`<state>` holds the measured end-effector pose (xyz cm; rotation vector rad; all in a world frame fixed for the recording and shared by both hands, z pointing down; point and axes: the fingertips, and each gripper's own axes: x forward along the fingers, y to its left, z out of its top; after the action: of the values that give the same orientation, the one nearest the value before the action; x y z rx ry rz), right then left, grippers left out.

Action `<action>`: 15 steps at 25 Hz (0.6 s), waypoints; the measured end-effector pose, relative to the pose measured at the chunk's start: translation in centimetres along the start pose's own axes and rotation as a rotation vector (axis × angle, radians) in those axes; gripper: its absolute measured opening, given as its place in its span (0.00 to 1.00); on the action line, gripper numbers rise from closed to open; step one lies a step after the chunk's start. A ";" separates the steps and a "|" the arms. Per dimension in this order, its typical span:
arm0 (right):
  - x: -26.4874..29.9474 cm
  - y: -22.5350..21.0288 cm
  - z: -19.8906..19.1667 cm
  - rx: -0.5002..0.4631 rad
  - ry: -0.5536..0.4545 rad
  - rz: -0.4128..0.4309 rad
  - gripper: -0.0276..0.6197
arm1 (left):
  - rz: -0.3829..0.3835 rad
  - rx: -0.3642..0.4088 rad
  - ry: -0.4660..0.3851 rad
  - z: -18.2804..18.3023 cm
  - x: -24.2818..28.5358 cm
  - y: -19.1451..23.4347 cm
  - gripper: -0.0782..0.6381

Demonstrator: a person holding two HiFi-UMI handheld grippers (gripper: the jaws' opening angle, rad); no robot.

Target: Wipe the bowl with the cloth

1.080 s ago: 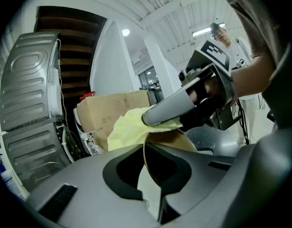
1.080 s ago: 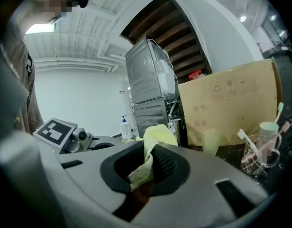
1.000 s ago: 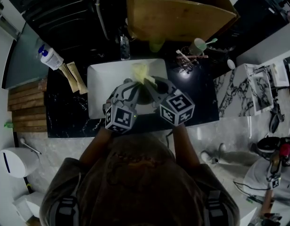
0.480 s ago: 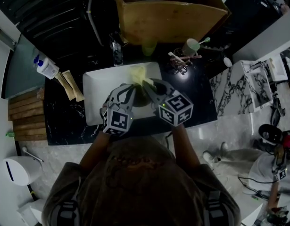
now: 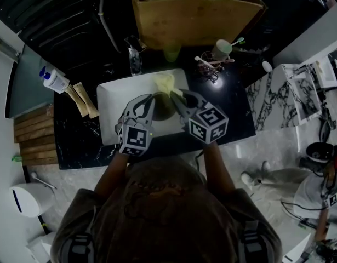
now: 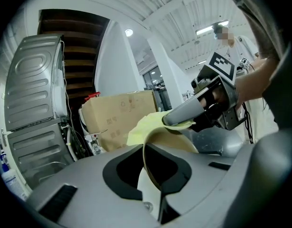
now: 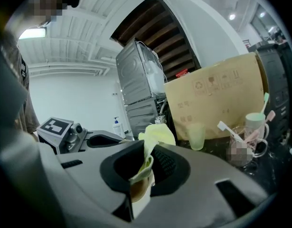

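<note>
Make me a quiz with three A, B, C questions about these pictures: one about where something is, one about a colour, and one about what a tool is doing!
1. Where is the cardboard box?
A. beyond the white tray, away from the person
B. in the person's hands
C. under the tray

2. What colour is the cloth?
A. red
B. yellow
C. blue

3. What is the left tool doing?
A. open and empty
B. shut on a bottle
C. shut on the rim of the bowl

Answers:
1 A: the head view shows it past the tray's far edge.
2 B: the cloth pinched in the right tool is yellow.
3 C: the bowl's rim runs between its jaws.
</note>
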<state>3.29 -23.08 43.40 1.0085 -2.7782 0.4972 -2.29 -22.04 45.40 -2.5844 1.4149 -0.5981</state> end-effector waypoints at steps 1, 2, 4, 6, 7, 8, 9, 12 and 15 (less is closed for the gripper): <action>-0.1 -0.1 -0.1 0.003 0.001 -0.003 0.08 | 0.004 -0.004 -0.002 0.0 0.0 0.2 0.14; -0.1 -0.2 -0.2 0.006 0.003 -0.007 0.08 | 0.008 -0.009 -0.003 0.0 0.0 0.3 0.14; -0.3 -0.3 -0.4 0.012 0.004 -0.009 0.08 | 0.012 -0.020 -0.005 0.0 -0.1 0.6 0.14; -0.4 -0.3 -0.5 0.017 0.003 -0.009 0.08 | 0.016 -0.026 -0.004 0.1 -0.1 0.7 0.15; -0.5 -0.3 -0.6 0.020 0.004 -0.009 0.08 | 0.017 -0.027 -0.004 0.2 -0.1 0.7 0.15; -0.5 -0.4 -0.7 0.022 0.005 -0.010 0.08 | 0.018 -0.027 -0.004 0.3 -0.1 0.8 0.15; -0.6 -0.4 -0.7 0.024 0.006 -0.011 0.08 | 0.019 -0.026 -0.005 0.5 -0.1 0.9 0.15; -0.8 -0.6 -0.9 0.031 0.009 -0.017 0.08 | 0.021 -0.035 -0.012 0.9 -0.1 1.2 0.15; -1.1 -0.7 -1.1 0.036 0.010 -0.022 0.08 | 0.024 -0.049 -0.016 1.0 -0.1 1.4 0.15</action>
<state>4.62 -22.55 44.35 1.0392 -2.7560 0.5499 -3.00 -22.78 44.02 -2.5998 1.4716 -0.5446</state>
